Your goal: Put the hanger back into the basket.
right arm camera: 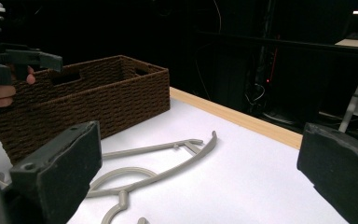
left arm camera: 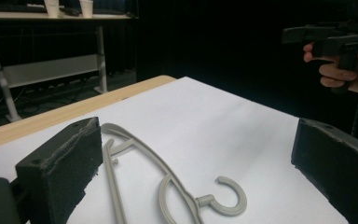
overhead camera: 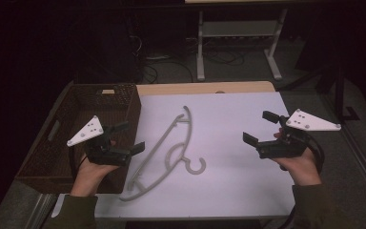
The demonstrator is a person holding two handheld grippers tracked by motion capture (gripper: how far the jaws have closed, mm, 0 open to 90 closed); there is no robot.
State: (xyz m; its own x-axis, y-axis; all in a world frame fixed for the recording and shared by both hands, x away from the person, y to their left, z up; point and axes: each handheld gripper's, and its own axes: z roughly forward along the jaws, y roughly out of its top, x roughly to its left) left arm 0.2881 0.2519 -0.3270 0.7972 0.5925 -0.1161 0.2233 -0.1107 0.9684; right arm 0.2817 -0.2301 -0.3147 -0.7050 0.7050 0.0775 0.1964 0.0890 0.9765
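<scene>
Currently catalogued, one hanger between two tools:

Hanger (overhead camera: 164, 151): grey plastic clothes hanger lying flat on the white tabletop (overhead camera: 238, 143), near its middle, hook end toward the person, one arm tip pointing to the far edge.

Handling: likely light and stiff, smooth enough to slip; thin bars that could flex or snap if twisted hard.

Where to take hold: probably the neck just above the hook, or mid-arm, where a single bar fits between the pads; since it lies flat, a pad must slide under or tip an edge first.

Left tool (overhead camera: 126, 138): held above the basket's near corner, jaws standing wide apart, nothing between them, pointed toward the hanger.

Right tool (overhead camera: 262, 128): held over the right side of the tabletop, well apart from the hanger, jaws wide apart and empty.

Basket (overhead camera: 43, 148): brown woven basket with cut handles, at the left edge of the tabletop, just beside the hanger's lower arm.

Obstructions: only the basket wall, close to the hanger's left end, may crowd the left tool; otherwise open surface around.

Background: dark room, table legs and cables on the floor beyond.
</scene>
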